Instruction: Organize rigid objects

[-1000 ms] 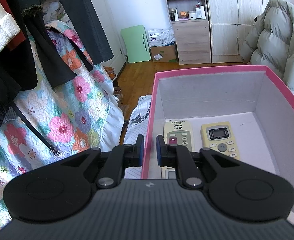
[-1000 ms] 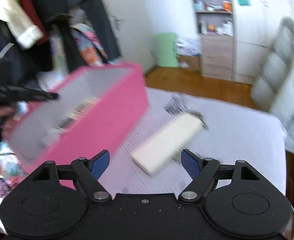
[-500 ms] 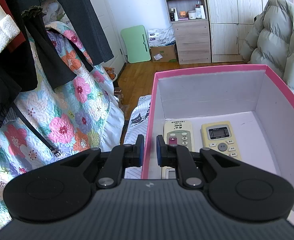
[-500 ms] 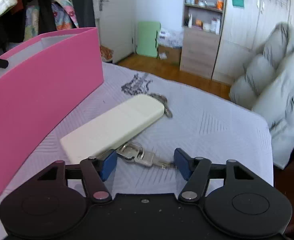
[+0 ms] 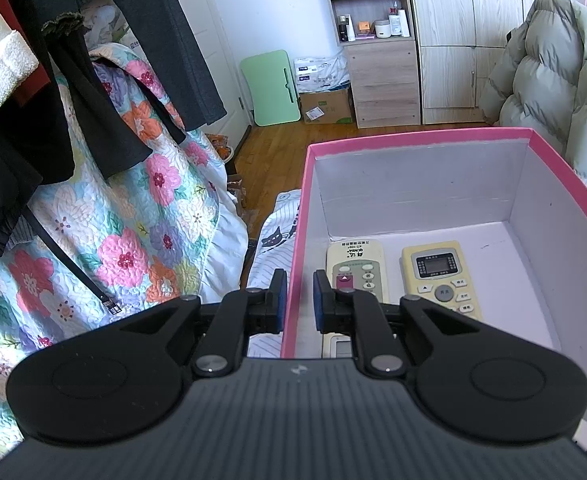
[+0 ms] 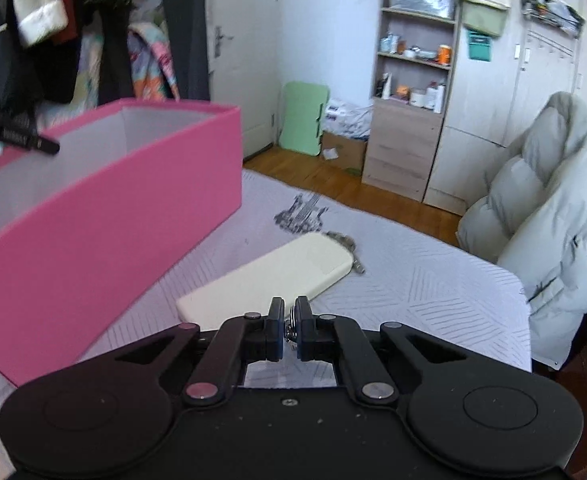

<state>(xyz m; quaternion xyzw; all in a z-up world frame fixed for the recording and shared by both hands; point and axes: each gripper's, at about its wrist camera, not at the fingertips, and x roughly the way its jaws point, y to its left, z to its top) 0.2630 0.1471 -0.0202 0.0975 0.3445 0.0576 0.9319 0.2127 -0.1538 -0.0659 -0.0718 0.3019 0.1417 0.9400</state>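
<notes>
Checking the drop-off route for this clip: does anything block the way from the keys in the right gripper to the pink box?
Nothing visible does. The right gripper is shut on the keys, and the bedcover between it and the pink box looks bare. The cream remote lies just ahead, off that line. The box's near wall must be cleared.

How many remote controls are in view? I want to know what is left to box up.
3 for sure. Two lie side by side in the pink box: one remote, another. A third, cream one lies outside on the bedspread. A partly hidden fourth may sit behind the left gripper.
</notes>
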